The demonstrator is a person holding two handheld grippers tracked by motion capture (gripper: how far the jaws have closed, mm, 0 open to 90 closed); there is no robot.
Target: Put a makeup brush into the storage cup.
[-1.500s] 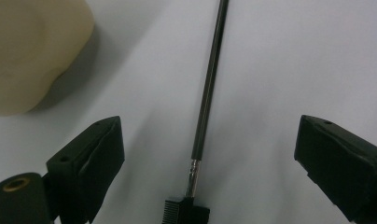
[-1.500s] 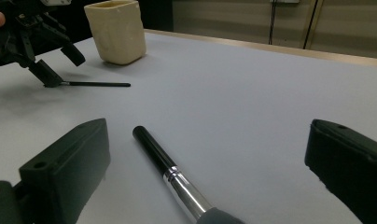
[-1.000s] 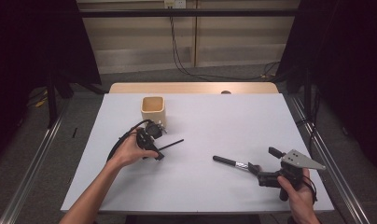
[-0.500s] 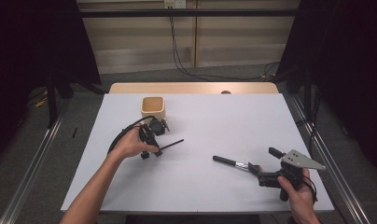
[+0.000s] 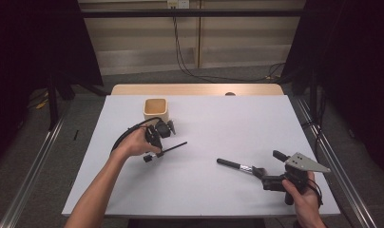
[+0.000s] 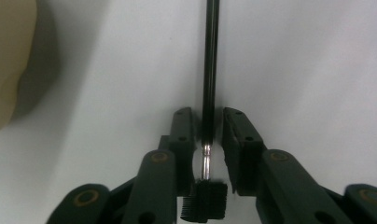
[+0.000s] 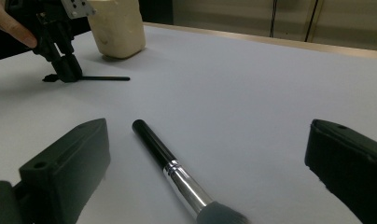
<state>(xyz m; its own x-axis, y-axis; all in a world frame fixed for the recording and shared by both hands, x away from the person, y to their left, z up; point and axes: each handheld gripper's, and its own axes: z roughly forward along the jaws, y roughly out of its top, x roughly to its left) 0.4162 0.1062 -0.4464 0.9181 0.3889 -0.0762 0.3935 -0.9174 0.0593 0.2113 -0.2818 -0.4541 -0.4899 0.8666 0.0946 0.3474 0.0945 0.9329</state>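
Since a second ago the left gripper (image 5: 154, 142) has come down a little toward the thin black brush (image 5: 173, 147), and its fingers have just been closing around the slim handle. In the left gripper view the handle (image 6: 210, 65) runs straight up between the two pads, with slivers of counter visible on either side; whether the pads press on it cannot be told. The small bristle head (image 6: 205, 201) is cut off at the bottom edge.

The brush lies on the white counter (image 5: 228, 123) just in front of the beige cup (image 5: 156, 110), well away from every edge, with open room to its right.

The right gripper (image 5: 275, 178) rests near the front right corner, fingers wide apart around the thicker brush (image 7: 170, 163), not touching it. Its grey tuft (image 7: 221, 215) is cropped in the right gripper view.
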